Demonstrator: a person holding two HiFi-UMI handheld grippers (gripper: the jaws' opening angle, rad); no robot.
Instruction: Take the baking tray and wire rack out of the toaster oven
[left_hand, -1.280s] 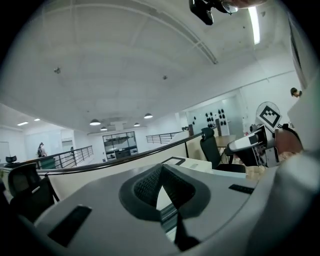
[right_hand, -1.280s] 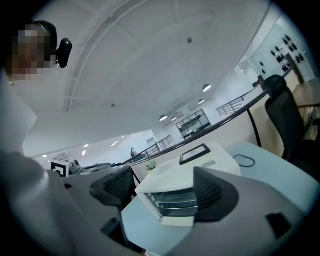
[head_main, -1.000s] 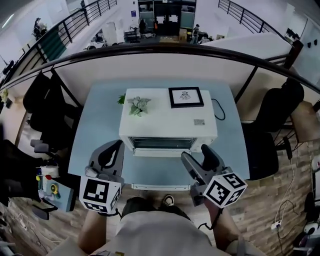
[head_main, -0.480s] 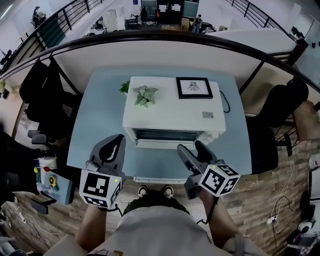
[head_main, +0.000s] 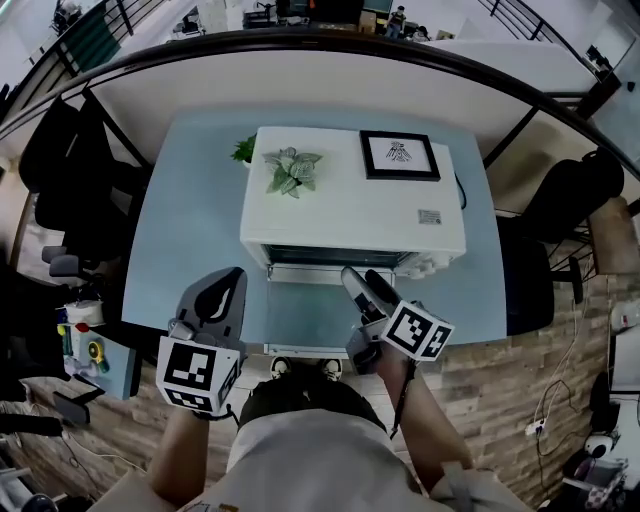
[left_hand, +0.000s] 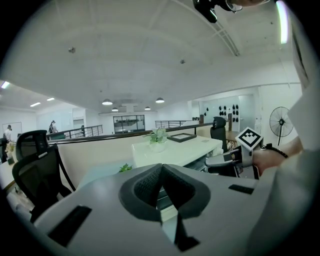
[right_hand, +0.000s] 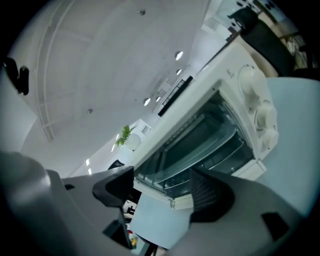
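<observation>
I have lowered both grippers toward the toaster oven (head_main: 350, 215) at twelve o'clock. The left hand-held gripper (head_main: 230, 280) is pinched together and empty. The right hand-held gripper (head_main: 360, 283) is wide, closing, with nothing between its jaws. The baking tray (right_hand: 200, 142) and wire rack (right_hand: 225, 155) wait inside.

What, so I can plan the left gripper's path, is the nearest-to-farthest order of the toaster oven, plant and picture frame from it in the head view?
From the left gripper:
1. The toaster oven, just ahead, to its right.
2. The plant, on the oven's top, left side.
3. The picture frame, on the oven's top, far right.
</observation>
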